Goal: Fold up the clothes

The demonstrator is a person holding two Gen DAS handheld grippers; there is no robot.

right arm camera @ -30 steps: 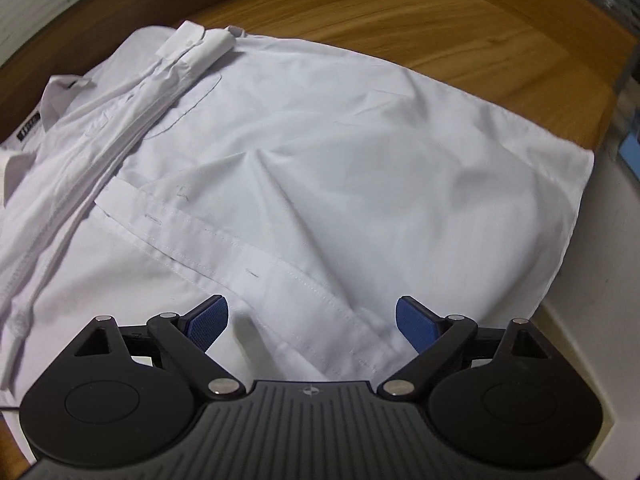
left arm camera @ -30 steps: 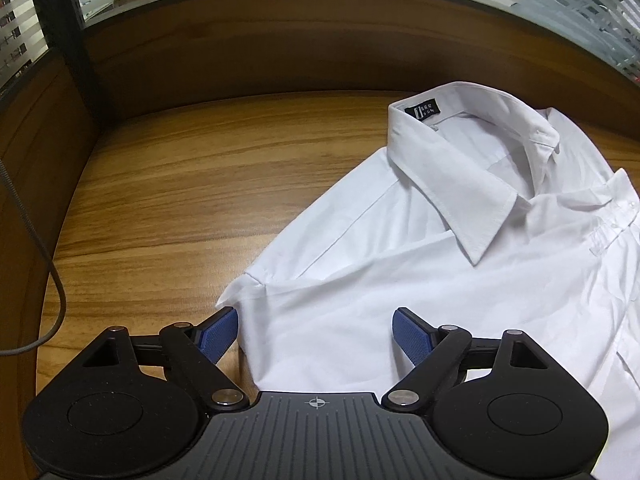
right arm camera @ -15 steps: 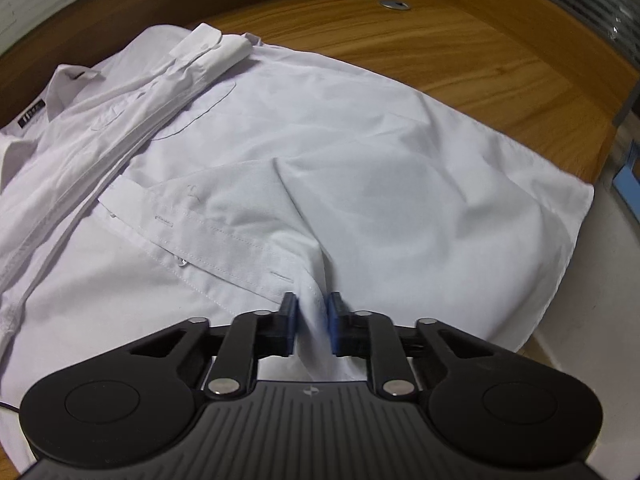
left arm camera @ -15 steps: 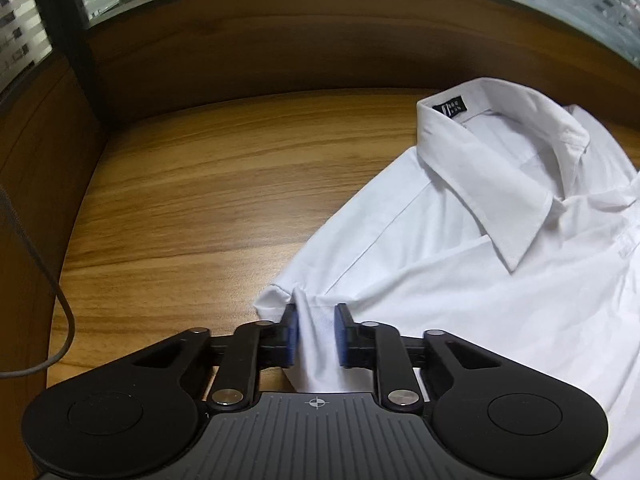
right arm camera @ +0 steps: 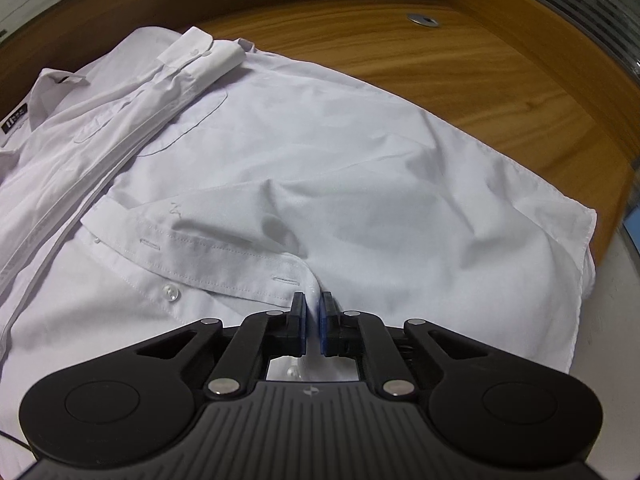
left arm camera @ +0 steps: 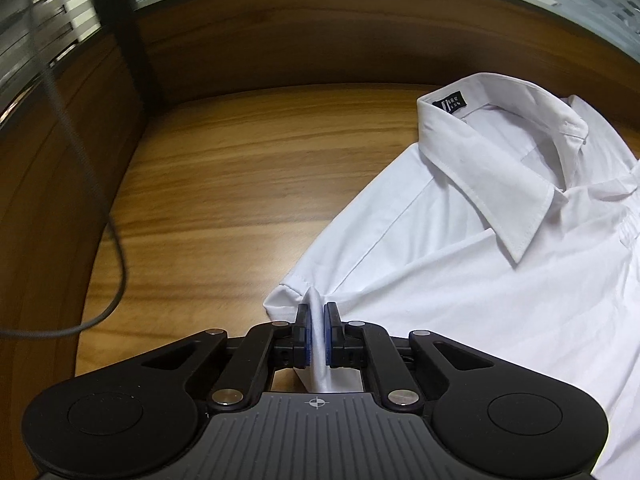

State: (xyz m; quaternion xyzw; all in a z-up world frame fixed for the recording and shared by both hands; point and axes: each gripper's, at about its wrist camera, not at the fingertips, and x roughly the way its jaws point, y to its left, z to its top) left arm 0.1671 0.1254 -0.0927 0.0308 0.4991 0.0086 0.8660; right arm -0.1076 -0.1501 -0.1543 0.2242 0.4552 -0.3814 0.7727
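Note:
A white button-up shirt (left arm camera: 460, 280) lies face up on the wooden desk (left arm camera: 240, 208), collar with a black label (left arm camera: 452, 105) at the far side. My left gripper (left arm camera: 317, 320) is shut on a pinched ridge of the shirt's shoulder edge. In the right wrist view the shirt (right arm camera: 340, 160) is spread out, a sleeve folded across the chest with its cuff (right arm camera: 200, 56) near the top. My right gripper (right arm camera: 314, 308) is shut on the button placket near the hem, fabric bunched up between the blue pads.
A grey cable (left arm camera: 108, 240) hangs at the left over the desk edge. A dark wooden wall panel (left arm camera: 280, 48) runs behind the desk. A round metal grommet (right arm camera: 424, 20) sits in the desk at the far right. The desk's right edge (right arm camera: 616, 184) lies beside the hem.
Both grippers went from open to shut, each pinching a fold of shirt. The fabric is pulled up into ridges between the pads.

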